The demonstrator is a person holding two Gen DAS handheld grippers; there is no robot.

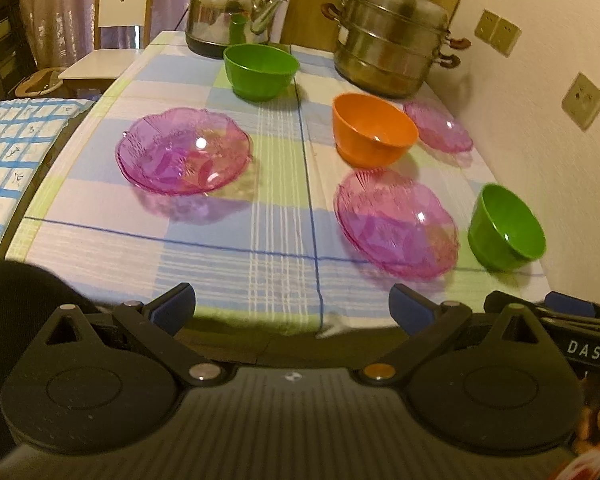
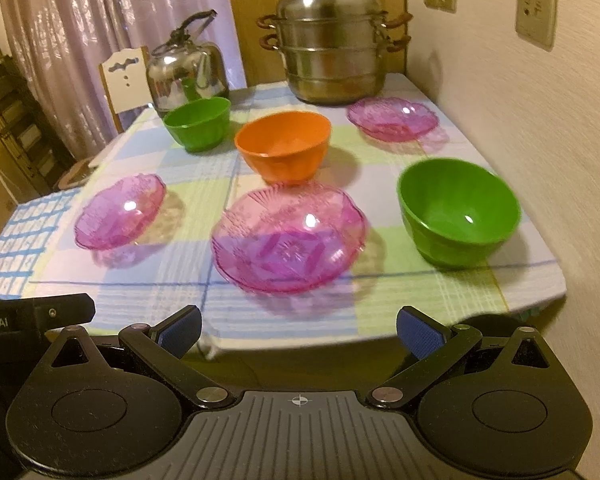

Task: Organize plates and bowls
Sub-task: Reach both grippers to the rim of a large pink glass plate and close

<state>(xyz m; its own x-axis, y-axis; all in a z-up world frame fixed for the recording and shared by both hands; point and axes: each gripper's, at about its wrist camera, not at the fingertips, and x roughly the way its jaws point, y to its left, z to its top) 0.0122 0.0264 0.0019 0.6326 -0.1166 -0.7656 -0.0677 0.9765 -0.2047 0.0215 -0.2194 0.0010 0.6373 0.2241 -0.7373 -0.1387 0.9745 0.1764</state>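
Observation:
Three pink glass plates lie on the checked tablecloth: one at the left [image 1: 184, 151] [image 2: 120, 211], one near the front [image 1: 396, 224] [image 2: 289, 237], one at the back right [image 1: 438, 126] [image 2: 393, 118]. An orange bowl [image 1: 374, 130] [image 2: 283, 145] stands in the middle. One green bowl [image 1: 260, 71] [image 2: 198, 122] stands at the back, another [image 1: 506, 228] [image 2: 458, 210] at the front right by the wall. My left gripper [image 1: 292, 310] and right gripper [image 2: 298, 330] are both open and empty, held before the table's front edge.
A steel steamer pot [image 1: 392, 40] [image 2: 328, 38] and a steel kettle [image 1: 232, 12] [image 2: 186, 74] stand at the table's back. A wall [image 2: 520, 128] runs along the right. A white chair [image 1: 120, 20] stands at the back left, a checked cloth [image 1: 8, 152] at the left.

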